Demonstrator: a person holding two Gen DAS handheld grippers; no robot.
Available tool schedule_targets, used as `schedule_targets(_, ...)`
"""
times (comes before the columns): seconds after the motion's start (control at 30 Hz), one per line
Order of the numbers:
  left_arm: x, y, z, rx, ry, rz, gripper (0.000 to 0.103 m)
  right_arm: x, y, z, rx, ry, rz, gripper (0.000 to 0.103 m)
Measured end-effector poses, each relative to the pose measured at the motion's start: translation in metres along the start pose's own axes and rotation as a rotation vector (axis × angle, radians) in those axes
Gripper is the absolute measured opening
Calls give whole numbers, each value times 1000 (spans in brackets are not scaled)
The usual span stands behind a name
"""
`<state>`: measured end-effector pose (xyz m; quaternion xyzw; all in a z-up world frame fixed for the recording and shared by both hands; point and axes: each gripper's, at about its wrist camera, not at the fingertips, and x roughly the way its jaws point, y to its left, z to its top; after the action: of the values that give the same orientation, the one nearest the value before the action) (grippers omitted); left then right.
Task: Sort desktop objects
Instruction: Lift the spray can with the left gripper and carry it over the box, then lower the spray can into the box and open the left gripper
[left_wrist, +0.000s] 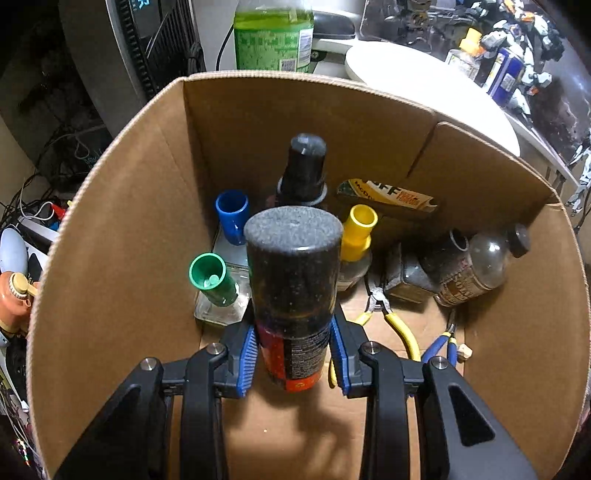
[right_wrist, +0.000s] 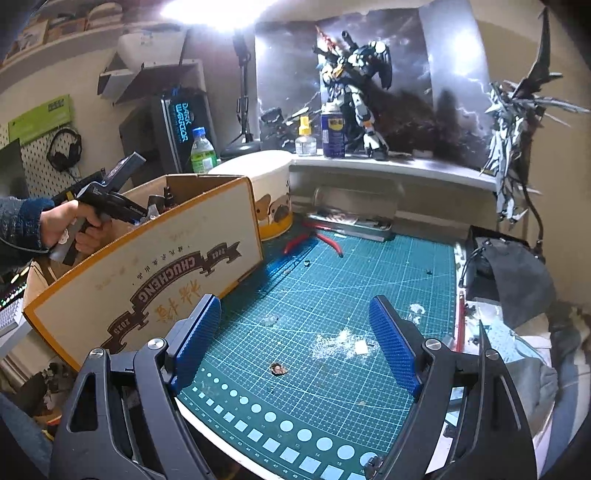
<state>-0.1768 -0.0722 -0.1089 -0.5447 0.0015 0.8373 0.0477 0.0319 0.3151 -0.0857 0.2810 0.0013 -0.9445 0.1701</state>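
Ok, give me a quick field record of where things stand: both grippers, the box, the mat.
left gripper: shut on black-capped spray can, inside cardboard box
right gripper: open, nothing held, over green cutting mat
box contents: capped bottles, second spray can, yellow-handled pliers
left on mat: red-handled cutters

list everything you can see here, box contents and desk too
spray can: 1, black cap, in left gripper over box
cardboard box: 1, brown, left of mat
capped bottles: 3, blue, green, yellow caps, in box
pliers: 2, yellow and blue handles, box floor
cutting mat: 1, green, desk
red pliers: 1, mat's far edge
model robot: 1, white-blue, shelf
left gripper: shut on can
right gripper: open, empty, above mat
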Motion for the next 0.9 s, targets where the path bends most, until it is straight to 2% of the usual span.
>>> schedule_targets(0.27,18,-5,-7,-3,88,-4,35,5,4,0,-12,15,6,81)
schedule_targets(0.5,16,-12,-11,10,119,38,35,9,7,-1,-18,27,10,81)
schedule_targets(0.77,16,-20,-20,21,167,50,36,9,10,0,-27,31,15,81)
schedule_targets(0.83,10,-23,-20,30,160,63,42,8,10,0,-29,33,15,81)
schedule_targets(0.9,4,-26,-19,40,150,77,59,8,10,-1,-31,34,16,81)
